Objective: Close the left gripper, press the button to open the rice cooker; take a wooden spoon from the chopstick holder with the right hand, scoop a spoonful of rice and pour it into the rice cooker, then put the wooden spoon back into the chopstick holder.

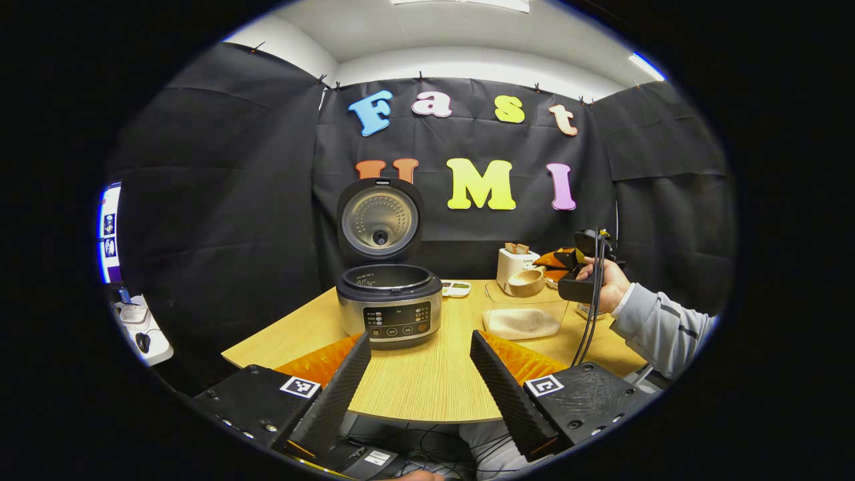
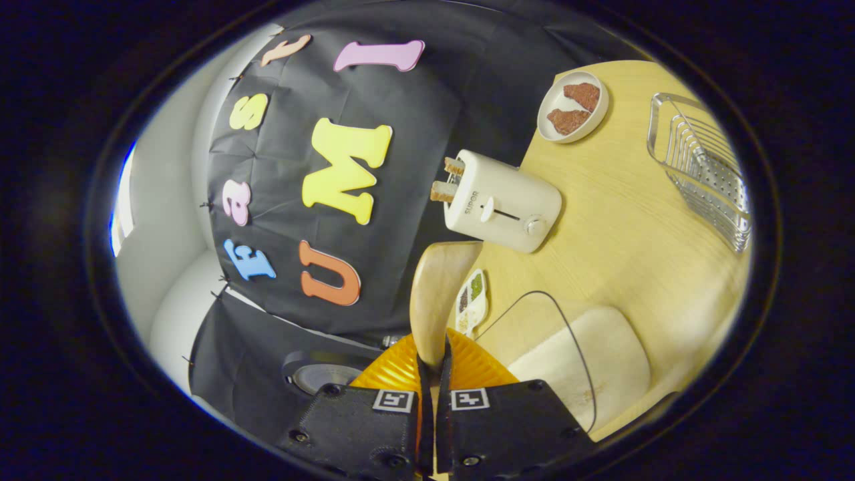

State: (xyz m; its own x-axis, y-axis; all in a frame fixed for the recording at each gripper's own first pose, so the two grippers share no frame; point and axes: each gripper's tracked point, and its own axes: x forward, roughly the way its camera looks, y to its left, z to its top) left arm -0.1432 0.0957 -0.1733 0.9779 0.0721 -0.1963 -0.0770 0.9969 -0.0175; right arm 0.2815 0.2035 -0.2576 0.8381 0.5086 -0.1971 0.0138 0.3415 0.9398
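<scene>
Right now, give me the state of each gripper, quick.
Left gripper: open, fingers spread, holding nothing.
Right gripper: shut on the wooden spoon, held above the rice container.

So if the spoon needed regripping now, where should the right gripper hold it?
Probably on the handle, where the right gripper already clamps the wooden spoon: the narrow neck fits between the fingers, while the broad bowl projects forward. Come from behind the bowl, along the handle.
</scene>
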